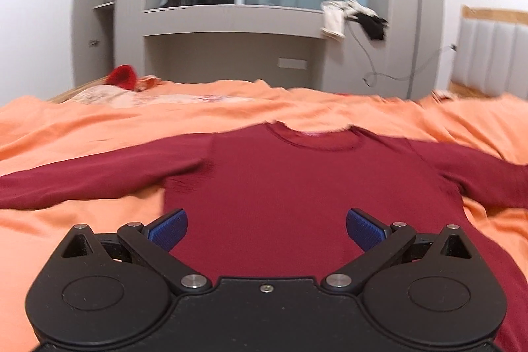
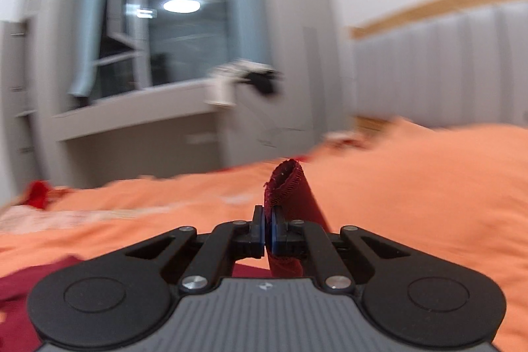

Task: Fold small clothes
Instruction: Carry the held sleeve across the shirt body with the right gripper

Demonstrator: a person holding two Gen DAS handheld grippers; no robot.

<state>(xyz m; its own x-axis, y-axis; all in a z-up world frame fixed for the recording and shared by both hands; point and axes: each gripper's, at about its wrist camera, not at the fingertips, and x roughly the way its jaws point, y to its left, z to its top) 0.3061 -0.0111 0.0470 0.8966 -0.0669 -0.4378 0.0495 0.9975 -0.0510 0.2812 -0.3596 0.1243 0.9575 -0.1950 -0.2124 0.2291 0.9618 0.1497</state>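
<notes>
A dark red long-sleeved top [image 1: 280, 187] lies flat on the orange bedsheet [image 1: 99, 127], collar away from me and both sleeves spread out sideways. My left gripper [image 1: 266, 228] hovers over the top's lower body, open wide, nothing between its blue pads [image 1: 168, 231]. In the right wrist view my right gripper [image 2: 267, 231] is shut on the cuff end of a dark red sleeve [image 2: 287, 183], which stands up above the pads, lifted off the sheet [image 2: 412, 187].
A grey window ledge [image 1: 231, 12] with clothes [image 1: 353, 17] draped on it runs behind the bed. A red item [image 1: 123, 76] lies at the bed's far left. A grey padded headboard [image 2: 439, 68] stands at the right.
</notes>
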